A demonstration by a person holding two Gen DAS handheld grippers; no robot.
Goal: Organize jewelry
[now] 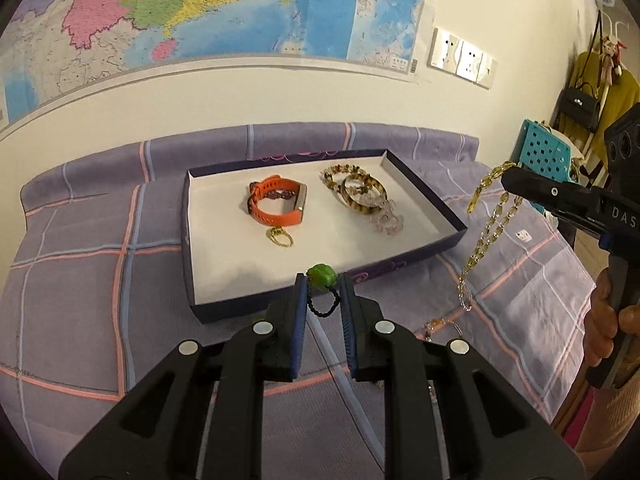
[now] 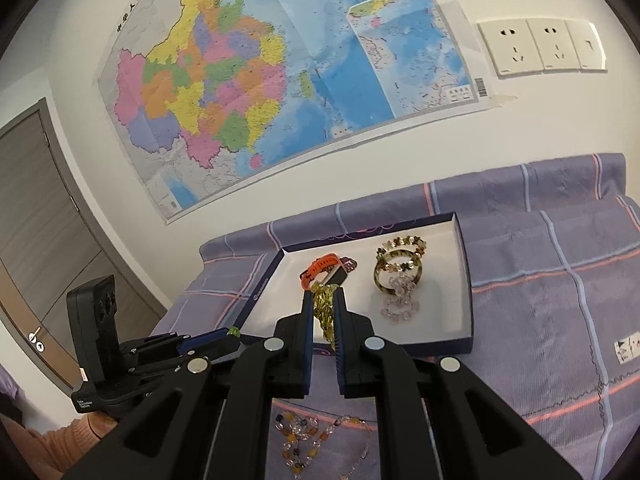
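My left gripper [image 1: 323, 282] is shut on a green bead [image 1: 320, 275] strung on a black cord, held just above the near rim of the dark blue tray [image 1: 191, 240]. My right gripper [image 2: 323, 298] is shut on a yellow bead chain [image 2: 322, 312], which hangs down to the purple bedspread [image 1: 486, 236]. In the white-lined tray lie an orange watch strap [image 1: 276, 206], a gold ring [image 1: 282, 237], a tortoiseshell bangle [image 1: 362, 196] and a pale pink crystal bracelet [image 1: 386, 220]. The left gripper [image 2: 234, 332] shows at the tray's left corner.
A mixed bead necklace [image 2: 300, 436] lies on the bedspread near me. A map [image 2: 280, 80] and sockets [image 2: 540, 46] are on the wall behind, with a door [image 2: 36, 240] at the left. A teal perforated chair [image 1: 544, 156] and hanging bags [image 1: 580, 100] stand at the right.
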